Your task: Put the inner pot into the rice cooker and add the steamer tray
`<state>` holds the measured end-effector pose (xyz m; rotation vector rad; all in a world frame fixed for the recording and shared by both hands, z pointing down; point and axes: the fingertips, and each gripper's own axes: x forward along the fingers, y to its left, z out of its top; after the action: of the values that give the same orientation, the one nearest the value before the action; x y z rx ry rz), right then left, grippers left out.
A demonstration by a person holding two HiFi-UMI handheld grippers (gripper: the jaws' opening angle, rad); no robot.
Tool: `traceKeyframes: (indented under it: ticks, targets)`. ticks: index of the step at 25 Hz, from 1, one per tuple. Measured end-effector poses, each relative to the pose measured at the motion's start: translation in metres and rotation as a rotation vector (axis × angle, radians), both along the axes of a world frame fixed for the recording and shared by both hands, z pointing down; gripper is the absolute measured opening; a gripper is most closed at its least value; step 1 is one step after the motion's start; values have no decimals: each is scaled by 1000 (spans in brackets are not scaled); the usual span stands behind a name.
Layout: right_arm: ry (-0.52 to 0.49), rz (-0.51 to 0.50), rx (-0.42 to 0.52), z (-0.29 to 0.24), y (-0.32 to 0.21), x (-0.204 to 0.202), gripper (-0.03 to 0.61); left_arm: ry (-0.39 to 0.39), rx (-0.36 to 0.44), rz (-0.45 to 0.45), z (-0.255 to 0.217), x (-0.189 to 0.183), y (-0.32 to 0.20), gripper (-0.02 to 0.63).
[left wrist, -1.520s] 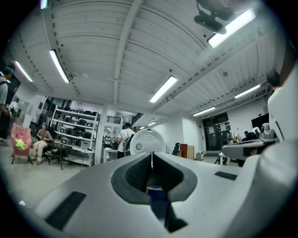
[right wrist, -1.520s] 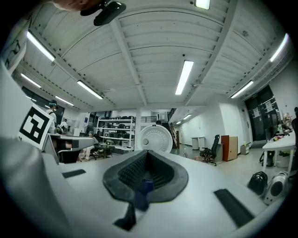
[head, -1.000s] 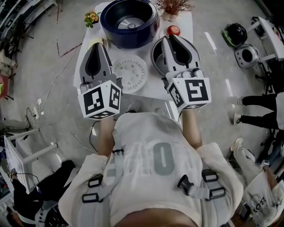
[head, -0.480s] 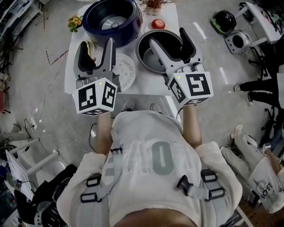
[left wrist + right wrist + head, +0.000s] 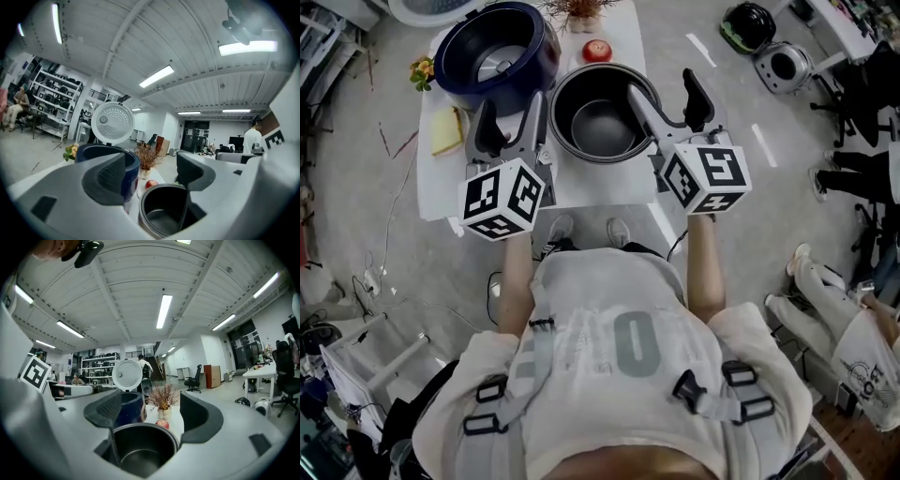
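Standing on a grey floor in a large workshop room with shelves and long ceiling lamps, a small white table carries the things. The inner pot stands upright near the table's front edge, with its mouth open to the ceiling. It is round, so no side of it is longer. Just beside it, at the far left, stands the dark blue rice cooker, with its white lid raised upright behind. A red apple and a vase of dried twigs are behind the pot. A flat yellow thing and small flowers lie left of the cooker. The left gripper hangs between cooker and pot, and the right gripper is at the pot's right rim. Both have just been opening their jaws, which are spread wide. The pot shows low between the jaws of each, and no pad presses on it.
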<state>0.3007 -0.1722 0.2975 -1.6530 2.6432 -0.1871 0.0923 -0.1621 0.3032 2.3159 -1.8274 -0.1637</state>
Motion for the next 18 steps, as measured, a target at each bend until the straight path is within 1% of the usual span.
traceKeyframes:
  ticks: [2,5,7,10,11,13,16,18]
  targets:
    - [-23,10,-47,15,-6,11,385,44,-64,18,19,8,-5,326]
    - [-60,23,-120,43,-16,24,385,133,-165,39,53,16,-12,327]
    - [-99,37,-172,65,-21,30,384,213,-232,49,77,19,-15,327]
    - [-164,48,-235,93,-29,33,385,356,-303,44,106,19,-20,325]
    - [-178,48,-256,102,-29,33,383,386,-326,38,116,20,-19,325]
    - [-180,44,-291,120,-29,33,380,401,-366,30,134,22,-17,326]
    - [-151,39,-326,142,-31,30,373,373,-400,29,154,26,-18,325]
    - [-156,34,-359,156,-28,26,367,360,-429,30,166,27,-14,325]
